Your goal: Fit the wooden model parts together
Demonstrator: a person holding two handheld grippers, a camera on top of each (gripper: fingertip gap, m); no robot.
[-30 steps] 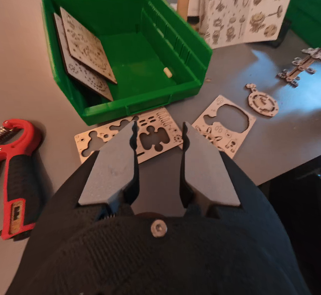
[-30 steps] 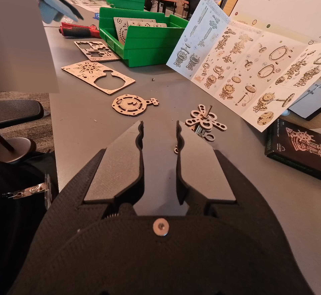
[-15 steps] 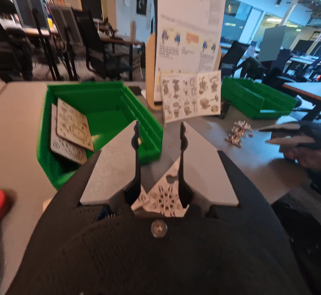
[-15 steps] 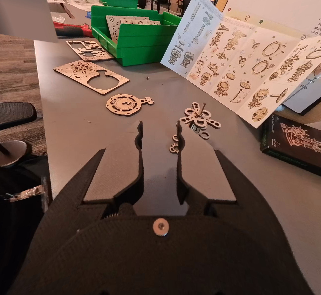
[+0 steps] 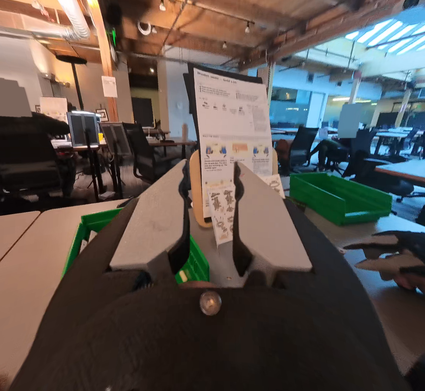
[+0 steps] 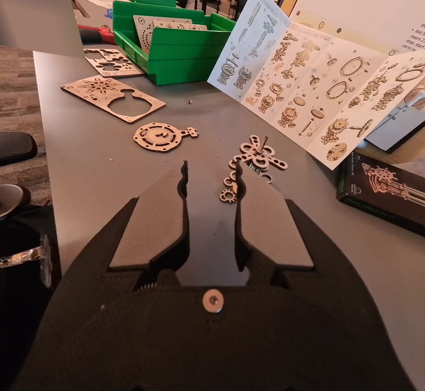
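So the right tool (image 6: 210, 166) sits low over the grey desk (image 6: 96, 172) with its jaws apart and nothing between them. The half-built wooden model (image 6: 256, 159), a stack of looped pieces on a little pin, stands just ahead and a bit right of its tip, with one small loose cog piece (image 6: 227, 195) touching the inside of the right finger. The round wooden disc part (image 6: 158, 137) lies ahead to the left, then the punched-out sheet (image 6: 110, 95) farther out, and the green bin (image 6: 174, 55) with more sheets beyond that. The folded instruction booklet (image 6: 310, 94) stands ahead on the right. The left tool (image 5: 210, 166) is tipped up toward the room, also gapped and empty, with the bin (image 5: 85, 225) low on its left.
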